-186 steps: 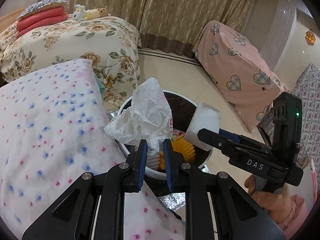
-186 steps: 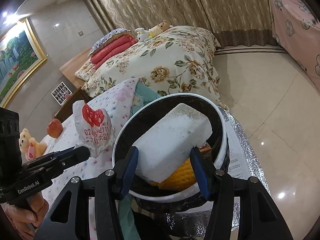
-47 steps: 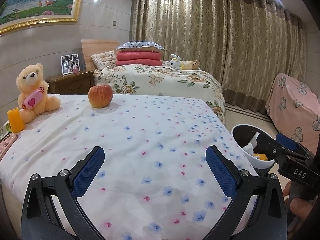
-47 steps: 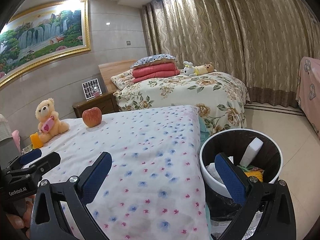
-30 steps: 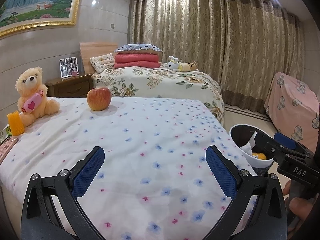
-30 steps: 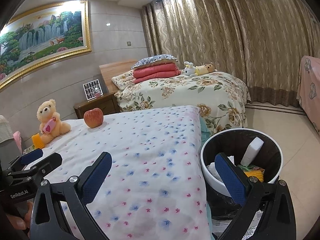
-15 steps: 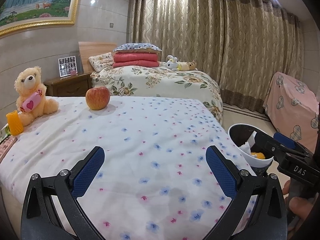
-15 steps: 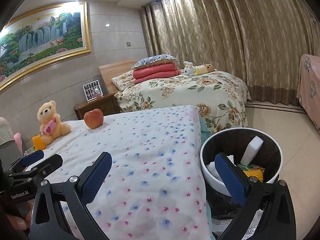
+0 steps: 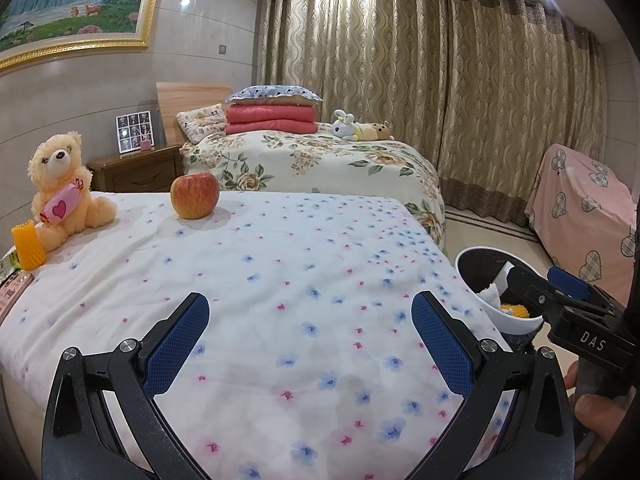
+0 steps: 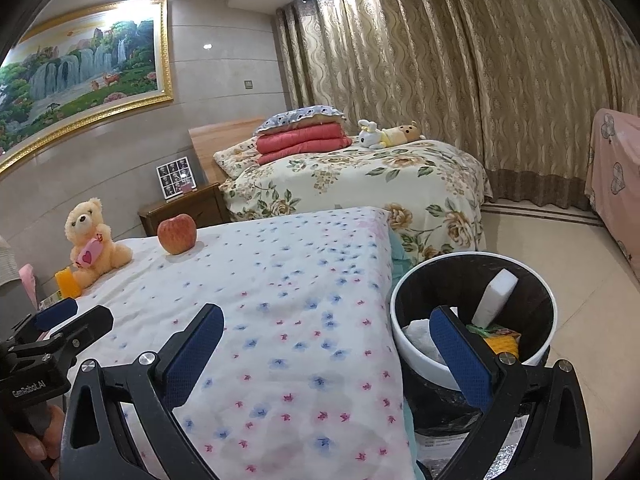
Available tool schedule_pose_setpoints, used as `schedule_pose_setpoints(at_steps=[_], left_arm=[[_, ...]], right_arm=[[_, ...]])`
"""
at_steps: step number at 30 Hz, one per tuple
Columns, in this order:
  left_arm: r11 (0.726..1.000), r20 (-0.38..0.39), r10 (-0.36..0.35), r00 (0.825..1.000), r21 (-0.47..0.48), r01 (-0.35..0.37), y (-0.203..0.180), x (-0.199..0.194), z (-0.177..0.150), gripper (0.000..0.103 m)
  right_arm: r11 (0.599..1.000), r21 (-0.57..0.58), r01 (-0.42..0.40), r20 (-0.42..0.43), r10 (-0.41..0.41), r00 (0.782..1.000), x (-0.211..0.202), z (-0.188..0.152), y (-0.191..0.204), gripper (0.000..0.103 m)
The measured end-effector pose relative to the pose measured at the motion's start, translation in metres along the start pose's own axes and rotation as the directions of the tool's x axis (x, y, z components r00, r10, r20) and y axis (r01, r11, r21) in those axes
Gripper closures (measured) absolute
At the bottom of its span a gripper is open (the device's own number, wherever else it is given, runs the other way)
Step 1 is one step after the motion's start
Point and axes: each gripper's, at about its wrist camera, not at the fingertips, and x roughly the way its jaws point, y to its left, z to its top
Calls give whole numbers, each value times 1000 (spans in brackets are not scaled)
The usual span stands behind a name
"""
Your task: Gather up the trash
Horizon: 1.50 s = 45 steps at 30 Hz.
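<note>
Blue pads of the left gripper (image 9: 310, 338) and the right gripper (image 10: 328, 346) are standing wide apart, and both are hanging empty above the flowered sheet (image 9: 280, 264). White foam (image 10: 494, 298), crumpled paper (image 10: 420, 334) and a yellow net (image 10: 505, 346) are lying in the bin (image 10: 420, 364) beside the bed, while an apple (image 9: 195, 195) and a teddy bear (image 9: 60, 190) are sitting on the sheet.

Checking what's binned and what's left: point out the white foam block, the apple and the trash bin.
white foam block (image 10: 495, 295), right wrist view, its broad face.
apple (image 9: 195, 196), left wrist view, middle of its skin.
trash bin (image 10: 416, 356), right wrist view, white near rim.
</note>
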Motion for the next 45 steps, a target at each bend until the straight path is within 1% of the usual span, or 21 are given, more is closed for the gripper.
schedule_pose_setpoints(at_steps=[45], left_arm=[[1000, 4, 0, 1000, -1, 0, -1, -2, 1, 0]], right_arm=[[1000, -4, -5, -3, 5, 1000, -1, 1, 2, 0]])
